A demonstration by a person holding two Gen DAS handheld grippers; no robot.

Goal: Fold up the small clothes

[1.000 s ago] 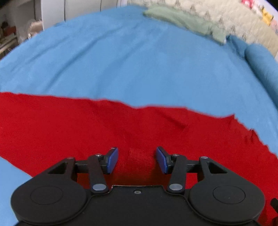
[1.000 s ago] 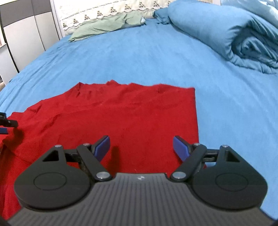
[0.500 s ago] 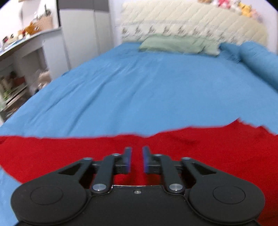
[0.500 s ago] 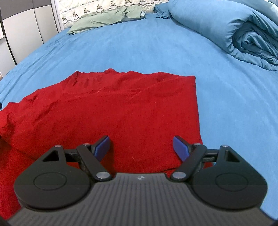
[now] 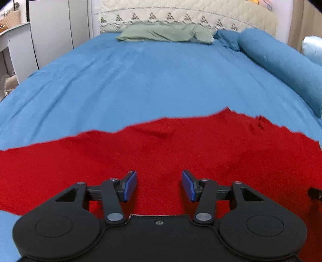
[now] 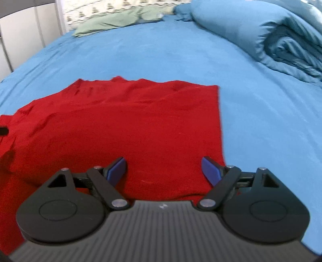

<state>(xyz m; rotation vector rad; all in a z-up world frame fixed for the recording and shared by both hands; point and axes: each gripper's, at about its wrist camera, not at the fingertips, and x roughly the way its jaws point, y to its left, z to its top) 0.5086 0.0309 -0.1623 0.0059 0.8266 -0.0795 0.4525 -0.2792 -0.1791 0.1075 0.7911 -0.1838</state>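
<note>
A red garment [image 5: 181, 149] lies spread on the blue bed sheet [image 5: 153, 80]; it also shows in the right wrist view [image 6: 128, 125], with a straight right edge and wrinkles at its far side. My left gripper [image 5: 159, 185] is open over the garment's near part, nothing between its blue pads. My right gripper [image 6: 164, 168] is open wide over the garment's near right corner, empty. A dark bit of the other gripper shows at the right edge of the left wrist view [image 5: 315, 192] and the left edge of the right wrist view [image 6: 3, 131].
A green pillow [image 5: 165, 33] lies at the headboard [image 5: 187, 14]. A rolled blue duvet [image 6: 261, 32] lies along the right side of the bed. White cabinets [image 5: 50, 34] stand to the left of the bed.
My left gripper was shut half a second ago and has now opened over the red garment. The right gripper stayed open and shifted slightly forward.
</note>
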